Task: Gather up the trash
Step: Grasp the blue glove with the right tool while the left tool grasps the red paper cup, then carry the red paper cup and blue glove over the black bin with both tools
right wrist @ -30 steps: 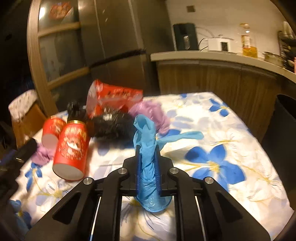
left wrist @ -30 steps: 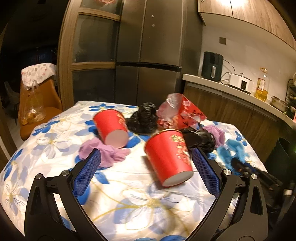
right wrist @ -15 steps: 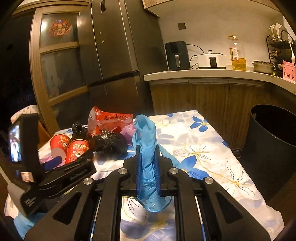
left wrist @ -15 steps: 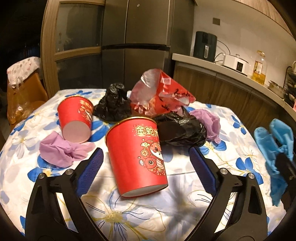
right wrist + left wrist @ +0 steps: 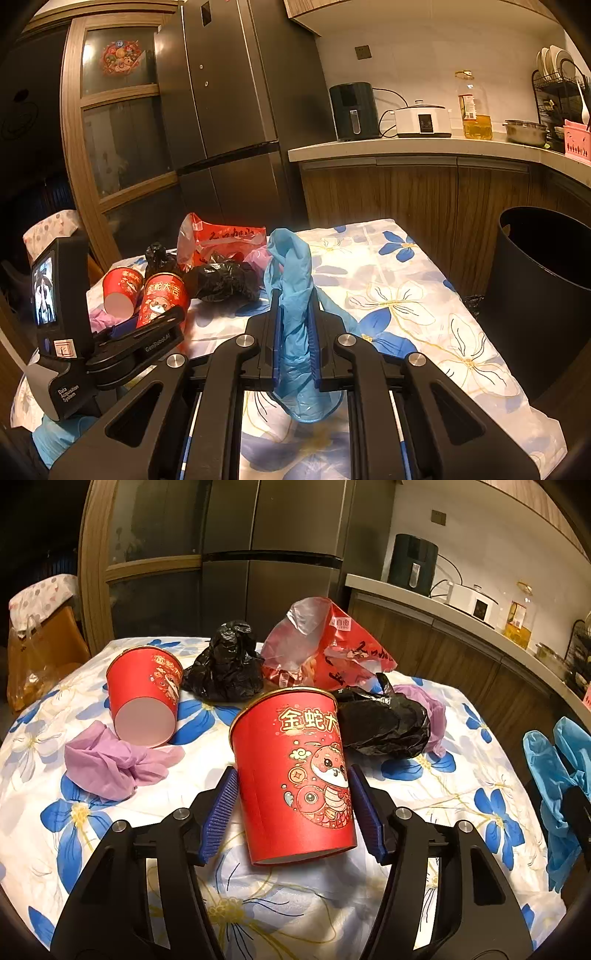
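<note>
1. Left wrist view: the left gripper (image 5: 293,805) is closing, the tipped red cup (image 5: 295,775) between its pads, no firm contact visible — long axis toward twelve o'clock, base nearest.
2. The right gripper (image 5: 295,334) clamps a blue glove (image 5: 291,291); the black bin (image 5: 546,295) is at two o'clock.

Setting: home kitchen, evening lighting. Evidence: tall dark multi-door refrigerator (image 5: 229,110); light countertop (image 5: 406,147) over wood-grain cabinets; black air fryer (image 5: 352,110); white electric cooker (image 5: 423,119); bottle of cooking oil (image 5: 472,110); steel pot (image 5: 524,132); dish rack with plates (image 5: 557,74); wall socket (image 5: 362,52); black waste bin (image 5: 543,280) beside the desk (image 5: 424,295), which wears a blue-flowered cloth; wood-framed glass door (image 5: 118,122) with a festive sticker.
</note>
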Available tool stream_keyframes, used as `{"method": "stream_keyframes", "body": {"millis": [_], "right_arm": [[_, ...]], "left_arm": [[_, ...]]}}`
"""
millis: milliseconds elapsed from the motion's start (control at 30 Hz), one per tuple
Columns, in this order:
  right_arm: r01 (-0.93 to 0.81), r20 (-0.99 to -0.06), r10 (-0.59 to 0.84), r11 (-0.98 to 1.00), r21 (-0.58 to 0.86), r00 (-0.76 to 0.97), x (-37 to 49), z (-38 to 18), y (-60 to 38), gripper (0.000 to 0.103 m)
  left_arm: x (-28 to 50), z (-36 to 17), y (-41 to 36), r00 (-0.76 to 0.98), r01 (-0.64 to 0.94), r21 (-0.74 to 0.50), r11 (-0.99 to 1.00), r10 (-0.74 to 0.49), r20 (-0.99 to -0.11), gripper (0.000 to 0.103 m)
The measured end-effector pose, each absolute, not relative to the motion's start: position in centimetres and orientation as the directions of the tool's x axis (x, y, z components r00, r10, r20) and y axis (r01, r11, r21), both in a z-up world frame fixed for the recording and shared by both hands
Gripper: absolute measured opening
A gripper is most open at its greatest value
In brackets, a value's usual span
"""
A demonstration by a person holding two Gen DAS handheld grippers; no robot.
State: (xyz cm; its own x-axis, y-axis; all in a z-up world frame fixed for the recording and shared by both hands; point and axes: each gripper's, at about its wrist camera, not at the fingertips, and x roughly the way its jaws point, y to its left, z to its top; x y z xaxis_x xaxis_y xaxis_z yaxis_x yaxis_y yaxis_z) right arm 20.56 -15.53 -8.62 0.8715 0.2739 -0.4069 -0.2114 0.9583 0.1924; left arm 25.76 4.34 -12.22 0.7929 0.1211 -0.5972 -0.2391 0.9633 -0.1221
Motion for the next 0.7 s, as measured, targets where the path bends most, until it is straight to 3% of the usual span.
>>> {"method": "stream_keyframes", "body": {"millis": [700], "right_arm": [[-0.252, -0.340, 0.301, 0.950, 0.182, 0.891, 17.0, -6.1, -15.5, 0.013]], "left_arm": [[17.7, -5.9, 5.4, 0.840, -0.312, -0.119, 0.943, 0.215, -0.499, 0.058]]}}
